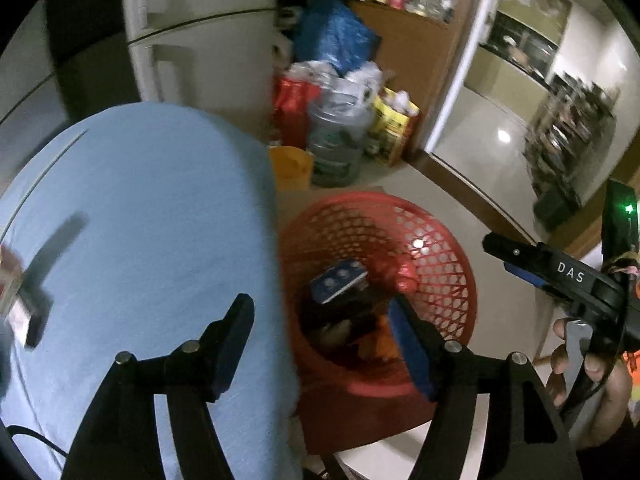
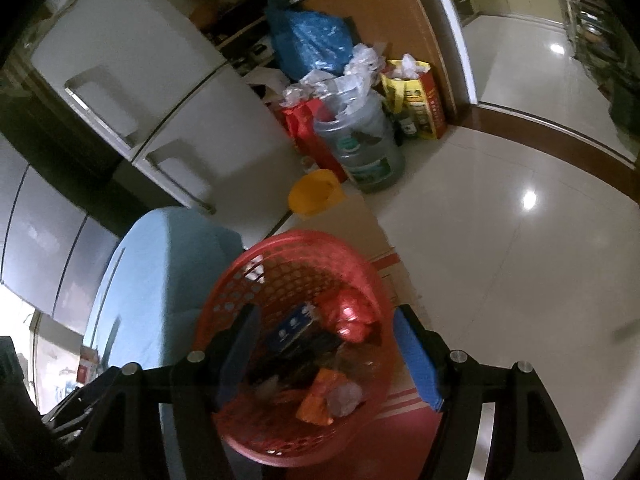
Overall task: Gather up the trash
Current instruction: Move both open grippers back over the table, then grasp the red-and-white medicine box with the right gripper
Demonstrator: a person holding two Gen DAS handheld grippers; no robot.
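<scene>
A red mesh basket (image 1: pixel 448 264) (image 2: pixel 240 284) stands on the floor beside a table under a light blue cloth (image 1: pixel 140 208) (image 2: pixel 160 260). Inside lie a blue box (image 1: pixel 338 282) (image 2: pixel 292 328), a shiny red wrapper (image 2: pixel 352 316), an orange wrapper (image 2: pixel 320 400) and dark scraps. My left gripper (image 1: pixel 320 340) is open and empty, straddling the table edge and basket. My right gripper (image 2: pixel 324 356) is open and empty above the basket; it also shows in the left wrist view (image 1: pixel 552 276). A small box (image 1: pixel 20 304) and a dark strip (image 1: pixel 60 240) lie on the cloth, blurred.
A white fridge (image 2: pixel 160 120) stands behind the table. By it are a yellow bowl (image 2: pixel 314 194), a clear water jug (image 2: pixel 368 152) stuffed with plastic, a blue bag (image 2: pixel 308 44), red and yellow bags. Glossy tiled floor (image 2: pixel 500 260) lies to the right.
</scene>
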